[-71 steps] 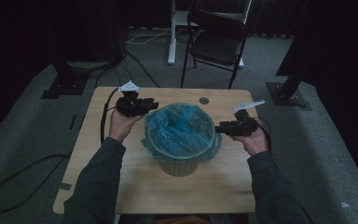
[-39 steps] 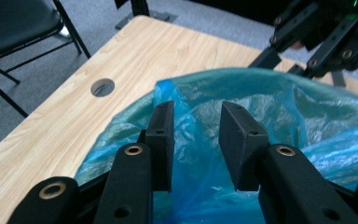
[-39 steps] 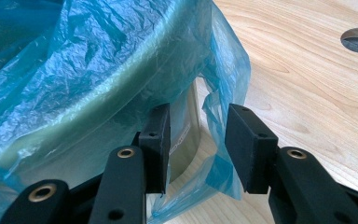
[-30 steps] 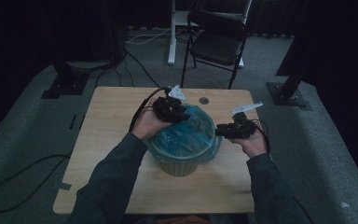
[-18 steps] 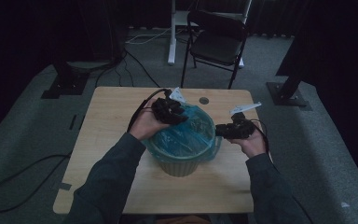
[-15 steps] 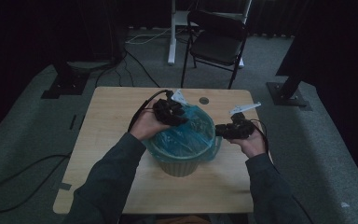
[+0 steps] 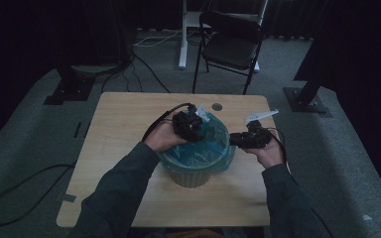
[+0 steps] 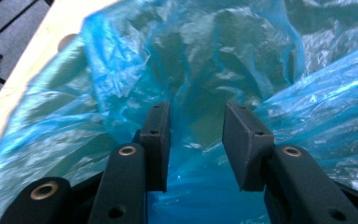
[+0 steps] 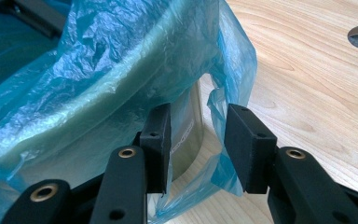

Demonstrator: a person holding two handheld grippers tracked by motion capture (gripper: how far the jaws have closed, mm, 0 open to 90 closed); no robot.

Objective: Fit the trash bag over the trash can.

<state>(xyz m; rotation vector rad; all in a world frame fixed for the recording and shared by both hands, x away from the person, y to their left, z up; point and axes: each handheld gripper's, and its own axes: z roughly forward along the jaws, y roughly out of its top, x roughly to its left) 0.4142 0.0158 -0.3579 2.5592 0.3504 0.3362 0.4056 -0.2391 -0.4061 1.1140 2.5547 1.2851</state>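
1. High view shows the left claw (image 7: 191,126) now over the bin's (image 7: 193,173) far rim, having crossed in from the table's (image 7: 119,124) left side; its jaws have just been opening, with loose blue bag (image 8: 205,56) between them, unpinched.
2. Lining the bin looks well along (my reading).
3. Right claw (image 9: 198,135) stands apart around the bag's hanging edge, outside the rim.
4. Bare table surrounds the bin.

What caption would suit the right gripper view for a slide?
Open right gripper beside the bin, with the hanging edge of the blue liner bag between its jaws, above the wooden table.
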